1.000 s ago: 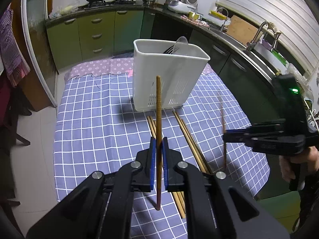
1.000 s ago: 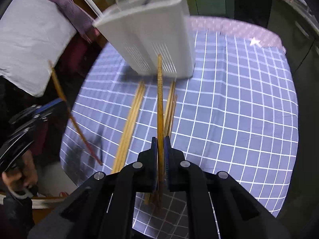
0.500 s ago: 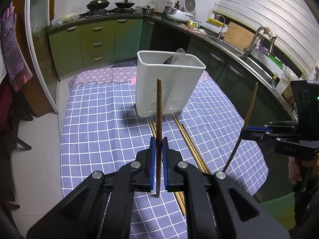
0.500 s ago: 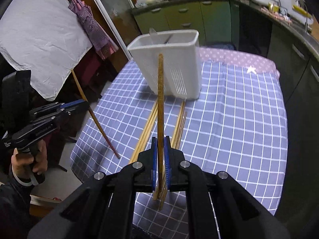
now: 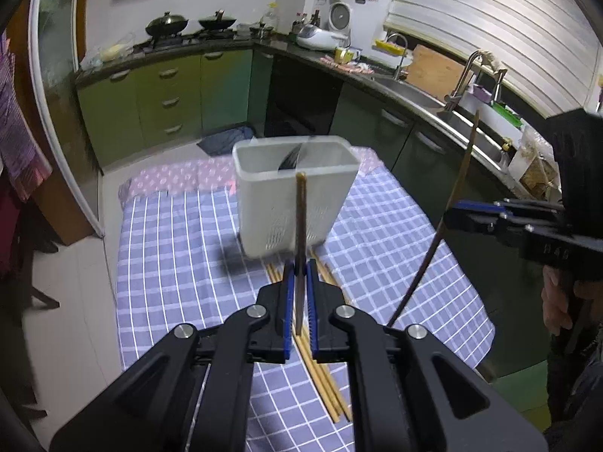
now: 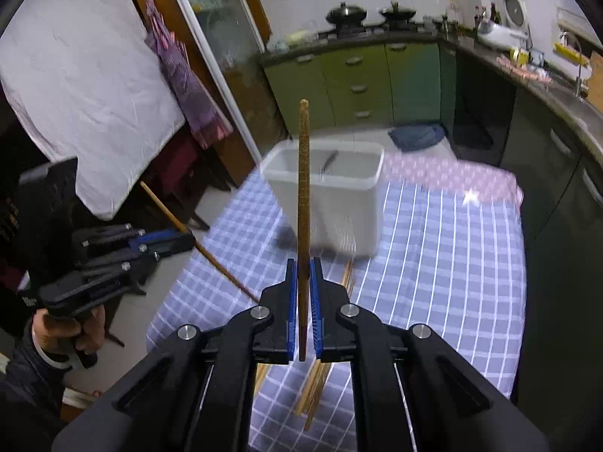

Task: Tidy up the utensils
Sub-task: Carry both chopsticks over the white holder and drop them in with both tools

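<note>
Each claw is clamped on a single chopstick: the left gripper (image 5: 299, 297) pinches a dark chopstick (image 5: 300, 218) near its lower end so that it stands almost upright in front of the white utensil holder (image 5: 264, 203); the right gripper (image 6: 302, 301) grips a lighter wooden chopstick (image 6: 303, 173) the same way, its tip reaching above the holder's rim; both are clear of the checked tablecloth (image 5: 169, 248), where more loose chopsticks (image 5: 324, 380) lie in a row just in front of the holder. The step in hand looks like carrying each stick to the holder and dropping it in; to do it well, I would bring one hand at a time over the open top so the sticks do not cross, lower the end past the rim beside the dark utensil (image 5: 292, 156) already inside, and part the pads only once the stick is well within the walls; a tilted stick may catch the rim or tip the light holder.
</note>
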### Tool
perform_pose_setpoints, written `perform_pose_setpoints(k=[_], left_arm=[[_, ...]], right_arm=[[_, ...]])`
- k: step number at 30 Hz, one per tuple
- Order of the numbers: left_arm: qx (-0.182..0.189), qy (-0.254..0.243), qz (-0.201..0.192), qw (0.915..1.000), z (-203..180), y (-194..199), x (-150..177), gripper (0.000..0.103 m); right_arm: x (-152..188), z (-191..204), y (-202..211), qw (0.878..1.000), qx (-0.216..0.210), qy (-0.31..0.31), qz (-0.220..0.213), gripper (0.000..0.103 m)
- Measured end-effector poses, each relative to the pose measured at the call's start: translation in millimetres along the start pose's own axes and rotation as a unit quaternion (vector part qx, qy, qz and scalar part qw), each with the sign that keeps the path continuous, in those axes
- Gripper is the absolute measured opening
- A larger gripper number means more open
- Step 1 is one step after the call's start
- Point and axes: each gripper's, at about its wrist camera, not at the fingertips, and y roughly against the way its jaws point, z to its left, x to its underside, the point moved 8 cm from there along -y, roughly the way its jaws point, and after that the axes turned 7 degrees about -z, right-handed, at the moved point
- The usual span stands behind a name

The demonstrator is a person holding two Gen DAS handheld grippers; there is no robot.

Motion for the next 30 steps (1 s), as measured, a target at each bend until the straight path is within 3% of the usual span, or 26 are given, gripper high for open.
perform_pose_setpoints(k=[10,17,22,30], left_arm=[[0.005,-0.009,-0.056,0.9984,-6,33,-99,0.007],[-0.031,-0.018,-0.125,0.9915,1,41,-161,0.007],[-0.049,-0.012,-0.109,0.9928,13,-2,-159,0.007],[-0.053,0.001,-0.054,0.9971,25,-62,-126,0.007]], right_arm=[[-90,-8,41,0.997,-0.004,-0.007,-0.075,0.008],[-146,-20,44,0.991,0.017,-0.017,-0.133,0.008],[-160,-38,1,0.991,0.047,-0.025,-0.126,0.008],[-134,-52,-63,0.993,0.072,-0.016,-0.088,0.008]])
